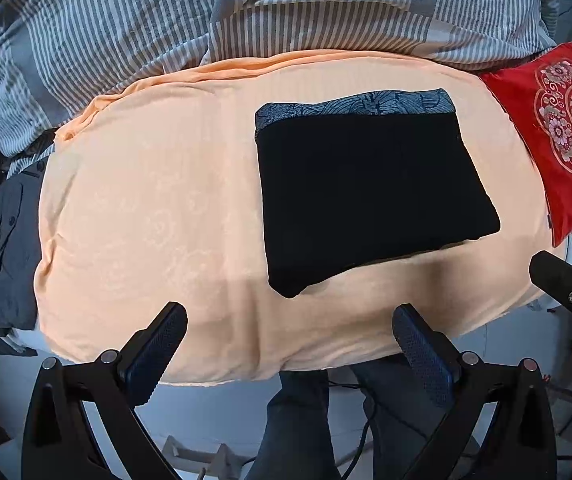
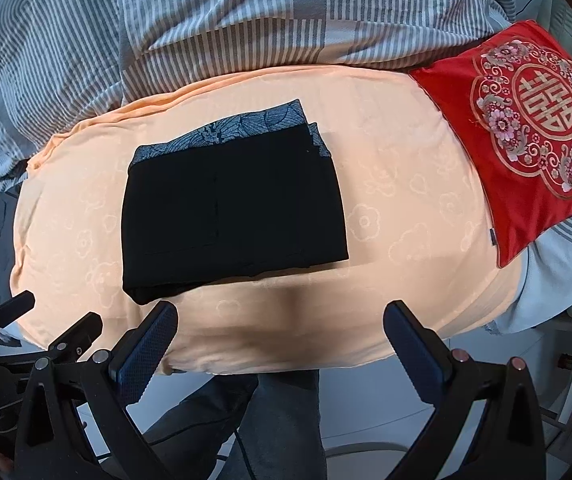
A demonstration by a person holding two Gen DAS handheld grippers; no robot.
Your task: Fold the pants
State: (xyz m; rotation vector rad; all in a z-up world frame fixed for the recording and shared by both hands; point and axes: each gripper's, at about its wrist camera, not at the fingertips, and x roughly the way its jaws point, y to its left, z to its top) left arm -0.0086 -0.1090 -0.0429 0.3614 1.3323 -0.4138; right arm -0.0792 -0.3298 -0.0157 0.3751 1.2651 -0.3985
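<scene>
Pants [image 1: 370,196] lie folded into a black rectangle w/ patterned waistband on top edge, flat on your peach blanket [image 1: 157,216]. Your left gripper [image 1: 290,328] & right gripper [image 2: 279,326] both spread wide, holding nothing, near the blanket's front edge

A home bedroom: a striped duvet [image 1: 125,32], peach blanket [image 1: 145,208] and red embroidered cushion [image 2: 526,132] cover a bed.
</scene>
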